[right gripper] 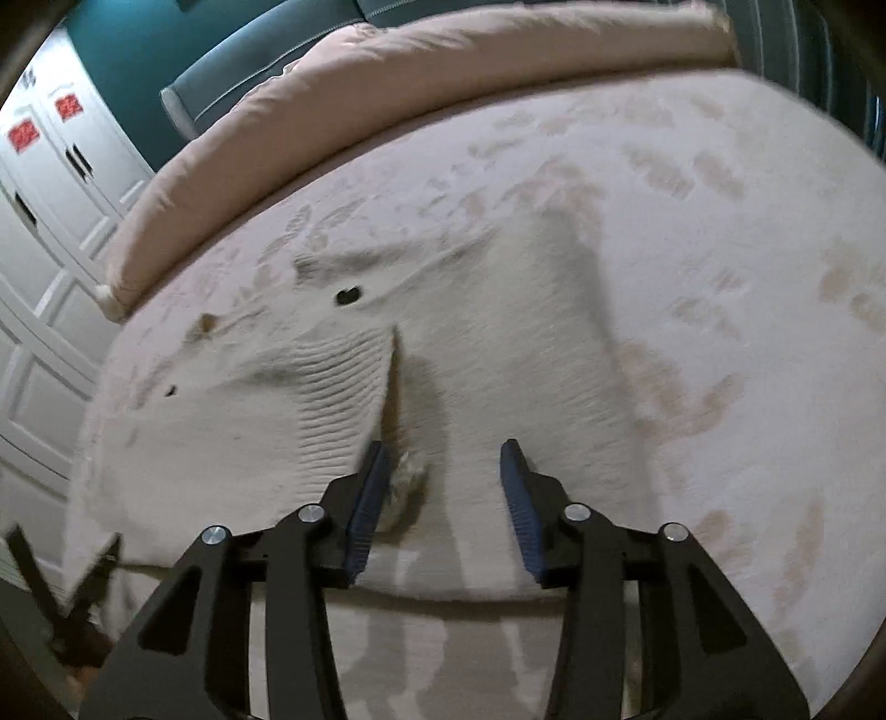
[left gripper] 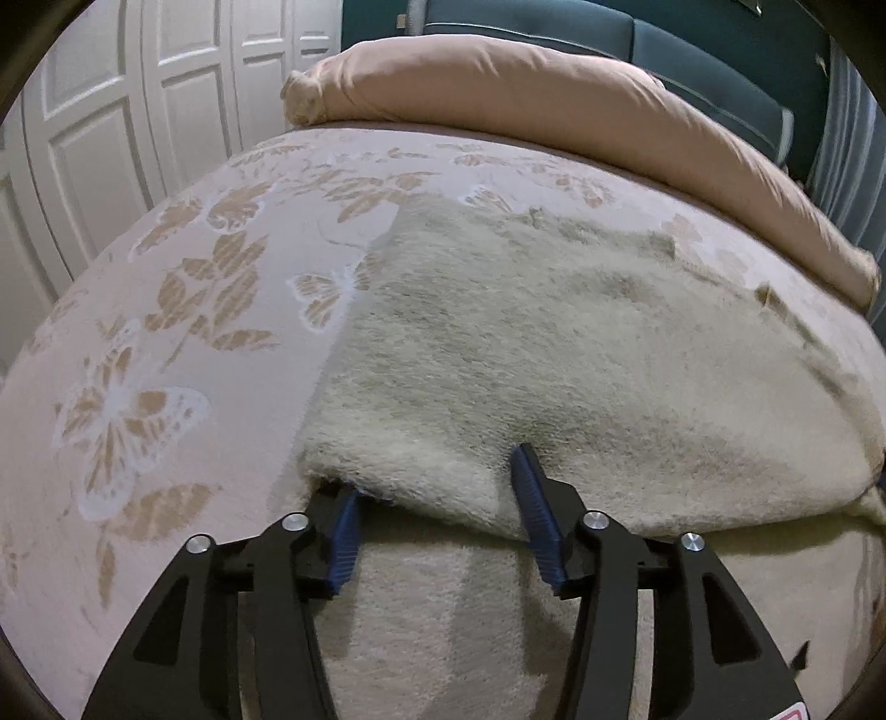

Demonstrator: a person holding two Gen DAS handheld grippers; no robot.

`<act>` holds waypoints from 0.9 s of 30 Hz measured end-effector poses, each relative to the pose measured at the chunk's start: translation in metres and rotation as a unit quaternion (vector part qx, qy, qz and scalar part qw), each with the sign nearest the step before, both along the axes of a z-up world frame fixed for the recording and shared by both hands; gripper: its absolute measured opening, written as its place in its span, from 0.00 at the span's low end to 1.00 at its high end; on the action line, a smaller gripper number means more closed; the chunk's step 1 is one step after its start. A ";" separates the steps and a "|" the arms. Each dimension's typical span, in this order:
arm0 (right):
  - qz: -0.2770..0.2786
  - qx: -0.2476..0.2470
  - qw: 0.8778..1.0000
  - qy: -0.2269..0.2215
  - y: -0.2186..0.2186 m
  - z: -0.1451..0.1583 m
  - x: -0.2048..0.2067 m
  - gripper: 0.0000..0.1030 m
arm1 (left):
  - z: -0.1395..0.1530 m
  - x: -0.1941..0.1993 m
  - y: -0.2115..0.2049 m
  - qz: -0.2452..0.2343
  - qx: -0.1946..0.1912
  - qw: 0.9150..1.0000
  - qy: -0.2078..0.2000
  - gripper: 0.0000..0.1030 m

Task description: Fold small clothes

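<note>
A fluffy cream garment point(left gripper: 554, 354) lies on the bed, its near edge folded over. My left gripper point(left gripper: 437, 482) is open, its blue pads point(left gripper: 534, 509) astride that folded near edge; the left pad is partly under the fabric. In the right wrist view the garment point(right gripper: 498, 343) shows a ribbed part and a dark button-like spot. My right gripper point(right gripper: 446, 459) is open just above it, with a fuzzy tuft beside its left pad point(right gripper: 368, 498).
The bed has a pale bedspread point(left gripper: 166, 343) with tan butterfly and leaf patterns. A pink folded quilt point(left gripper: 554, 105) lies along the far side. White cupboard doors point(left gripper: 127, 122) stand at the left, a teal headboard point(left gripper: 692, 44) behind.
</note>
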State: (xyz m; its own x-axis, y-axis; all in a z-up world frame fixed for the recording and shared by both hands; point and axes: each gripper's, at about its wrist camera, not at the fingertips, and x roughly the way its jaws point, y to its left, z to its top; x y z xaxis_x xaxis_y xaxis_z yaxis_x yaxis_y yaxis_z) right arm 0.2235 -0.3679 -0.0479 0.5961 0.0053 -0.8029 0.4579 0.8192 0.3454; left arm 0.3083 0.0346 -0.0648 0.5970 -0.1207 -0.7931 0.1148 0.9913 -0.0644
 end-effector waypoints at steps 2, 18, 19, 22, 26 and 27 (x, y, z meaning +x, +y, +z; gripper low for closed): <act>-0.002 -0.001 1.000 0.006 0.006 -0.001 0.005 0.40 | 0.001 0.001 -0.001 -0.001 0.005 1.000 0.002 0.50; 0.019 -0.077 0.996 -0.027 0.029 0.026 0.003 0.08 | -0.003 0.000 -0.002 -0.003 -0.004 1.000 0.001 0.51; 0.021 -0.089 0.996 0.001 0.025 0.013 0.006 0.08 | -0.004 0.000 -0.002 -0.004 -0.004 1.000 0.001 0.53; 0.040 -0.110 0.993 0.029 0.029 -0.010 0.009 0.09 | -0.005 -0.002 -0.008 -0.006 0.011 1.000 -0.002 0.54; 0.031 -0.109 0.993 0.011 0.031 0.014 0.005 0.16 | -0.005 -0.002 -0.008 -0.006 0.016 1.000 -0.004 0.54; 0.016 -0.116 0.993 0.003 0.029 0.020 -0.003 0.16 | -0.004 -0.002 -0.008 -0.006 0.018 1.000 -0.005 0.54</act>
State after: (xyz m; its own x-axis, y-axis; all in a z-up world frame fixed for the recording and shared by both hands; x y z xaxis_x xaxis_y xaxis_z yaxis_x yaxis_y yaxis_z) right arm 0.2208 -0.3388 -0.0281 0.5945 -0.1608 -0.7879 0.4314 0.8906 0.1438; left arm 0.3061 0.0265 -0.0692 0.6038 -0.1004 -0.7908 0.1275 0.9914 -0.0284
